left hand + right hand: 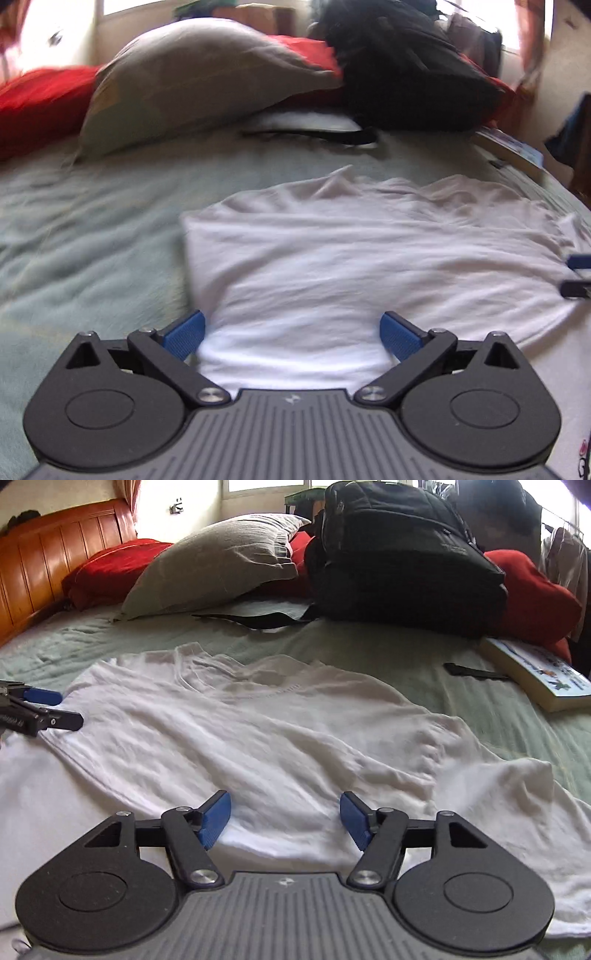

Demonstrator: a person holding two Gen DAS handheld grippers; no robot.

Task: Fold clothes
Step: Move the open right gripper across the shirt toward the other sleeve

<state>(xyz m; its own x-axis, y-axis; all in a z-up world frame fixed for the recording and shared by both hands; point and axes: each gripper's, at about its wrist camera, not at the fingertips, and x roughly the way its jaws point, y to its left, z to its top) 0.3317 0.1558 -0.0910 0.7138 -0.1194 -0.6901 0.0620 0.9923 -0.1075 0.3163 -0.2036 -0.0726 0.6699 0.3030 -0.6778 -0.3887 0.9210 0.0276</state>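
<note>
A: Shirt status?
B: White t-shirt (258, 731) spread on the bed (369, 653), partly folded, left side edge straight, one sleeve (517, 786) out flat on the right, collar toward the pillows

A: Grippers?
B: Left gripper (291, 334) jaws wide, over the near hem, nothing pinched. Right gripper (284, 819) jaws wide too, over the shirt body, nothing between the pads

A: Containers?
B: Only a black backpack (399, 554) at the far end of the bed, contents can't tell. Grey pillow (218, 557) left of it, red pillows (110, 568) behind, a book (539, 672) on the bed to the right, wooden headboard (48, 554) far left
</note>
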